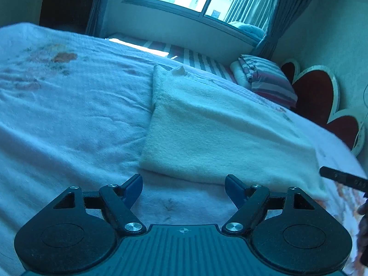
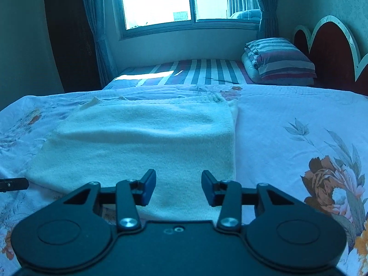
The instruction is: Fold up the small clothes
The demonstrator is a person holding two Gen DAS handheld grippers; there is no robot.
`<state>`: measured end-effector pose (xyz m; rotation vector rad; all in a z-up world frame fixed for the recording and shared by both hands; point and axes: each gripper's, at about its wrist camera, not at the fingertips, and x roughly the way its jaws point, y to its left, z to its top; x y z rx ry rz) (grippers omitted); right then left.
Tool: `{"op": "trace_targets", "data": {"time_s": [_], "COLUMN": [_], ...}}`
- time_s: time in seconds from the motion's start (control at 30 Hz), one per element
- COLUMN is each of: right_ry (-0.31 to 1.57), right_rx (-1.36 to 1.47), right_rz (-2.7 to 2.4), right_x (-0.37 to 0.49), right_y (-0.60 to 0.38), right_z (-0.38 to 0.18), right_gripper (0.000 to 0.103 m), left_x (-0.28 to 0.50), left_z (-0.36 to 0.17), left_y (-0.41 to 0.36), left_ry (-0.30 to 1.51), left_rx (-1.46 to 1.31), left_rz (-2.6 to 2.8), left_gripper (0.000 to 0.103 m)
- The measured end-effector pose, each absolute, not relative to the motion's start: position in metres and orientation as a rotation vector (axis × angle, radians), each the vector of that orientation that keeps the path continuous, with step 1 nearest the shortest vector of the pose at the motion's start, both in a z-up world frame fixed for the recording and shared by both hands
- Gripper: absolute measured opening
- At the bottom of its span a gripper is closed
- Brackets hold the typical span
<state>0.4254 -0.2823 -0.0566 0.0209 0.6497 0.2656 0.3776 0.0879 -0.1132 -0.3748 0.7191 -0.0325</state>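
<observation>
Cream knit garment point(image 1: 220, 133), folded into a flat rectangle, lies on the floral bedspread point(image 1: 69, 115) w/ its long edges running away from both cams.

Left wrist view, going L to R: faded orange flower print point(image 1: 62, 57) on the spread at far L, then bare wrinkled fabric, then the garment's L fold edge, thick and layered. Left gripper point(image 1: 184, 189) hovers just short of the garment's near edge, over bare spread; jaws wide apart, nothing between the 2 blue pads point(image 1: 134, 189). At the garment's far end a small tab or label point(image 1: 178, 70) sticks up. Further R, a folded striped quilt point(image 1: 264, 78) sits near the red scalloped headboard point(image 1: 322, 101). At far R edge a dark finger of the right gripper point(image 1: 342, 178) pokes in by the garment's R corner.

Right wrist view, L to R: tip of the left gripper shows at the far L edge, just beside the garment's near L corner. Garment point(image 2: 142, 138) fills the centre. Right gripper point(image 2: 178, 188) is above the garment's near R part; jaws open at medium width, holding nothing, cloth visible through the gap. Can't tell if the pads touch the knit. R fold edge runs straight, then plain spread, then a big orange-brown flower print point(image 2: 326, 179) at far R. Behind: window point(image 2: 161, 2), curtains, striped mattress point(image 2: 202, 71), quilt and headboard at upper R.
</observation>
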Motion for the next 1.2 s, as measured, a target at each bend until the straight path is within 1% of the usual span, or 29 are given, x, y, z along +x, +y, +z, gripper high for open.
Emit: {"op": "trace_targets", "data": {"time_s": [0.07,0.1,0.13,0.37,0.4,0.43,0.47,0.53,0.6,0.83,0.9,1.0,1.07,1.1,1.13,1.2], "right_ry": [0.643,0.642,0.645,0.644,0.644,0.649,0.653,0.661,0.667,0.664,0.665,0.667,0.662,0.661,0.66,0.658], "right_rx": [0.035,0.041,0.046,0.082,0.084,0.085,0.088,0.094,0.088,0.132,0.145,0.147,0.145,0.147,0.148,0.139], "right_rz": [0.282,0.287,0.29,0.274,0.273,0.274,0.275,0.284,0.286,0.282,0.279,0.293,0.306,0.318,0.327,0.341], "right_x": [0.428,0.429,0.432,0.451,0.452,0.453,0.454,0.454,0.454,0.446,0.444,0.444,0.445,0.447,0.448,0.454], "right_y": [-0.281,-0.28,-0.279,-0.277,-0.277,-0.276,-0.275,-0.272,-0.27,-0.28,-0.28,-0.274,-0.268,-0.264,-0.261,-0.254], "right_z": [-0.057,-0.057,-0.058,-0.06,-0.061,-0.063,-0.064,-0.067,-0.07,-0.067,-0.068,-0.069,-0.069,-0.069,-0.068,-0.065], "right_gripper": [0.037,0.031,0.028,0.027,0.027,0.027,0.027,0.028,0.028,0.029,0.03,0.028,0.025,0.02,0.013,0.006], "left_x": [0.381,0.383,0.384,0.391,0.392,0.393,0.395,0.403,0.404,0.382,0.388,0.403,0.414,0.422,0.426,0.439], "left_z": [-0.119,-0.123,-0.127,-0.151,-0.154,-0.157,-0.162,-0.173,-0.182,-0.198,-0.199,-0.205,-0.206,-0.207,-0.207,-0.205], "left_y": [0.092,0.095,0.099,0.124,0.125,0.125,0.124,0.118,0.116,0.107,0.097,0.089,0.086,0.085,0.082,0.078], "left_ry": [0.721,0.724,0.72,0.663,0.651,0.644,0.65,0.678,0.676,0.587,0.581,0.554,0.531,0.52,0.512,0.496], "left_rx": [-0.442,-0.487,-0.532,-0.854,-0.902,-0.942,-0.975,-1.009,-1.043,-1.179,-1.165,-1.226,-1.25,-1.249,-1.24,-1.202], "left_rz": [-0.045,-0.046,-0.05,-0.059,-0.052,-0.061,-0.074,-0.069,-0.064,-0.035,-0.018,0.004,0.022,0.028,0.035,0.043], "left_gripper": [0.078,0.078,0.078,0.078,0.076,0.063,0.056,0.031,0.024,0.024,0.024,0.024,0.024,0.024,0.024,0.024]}}
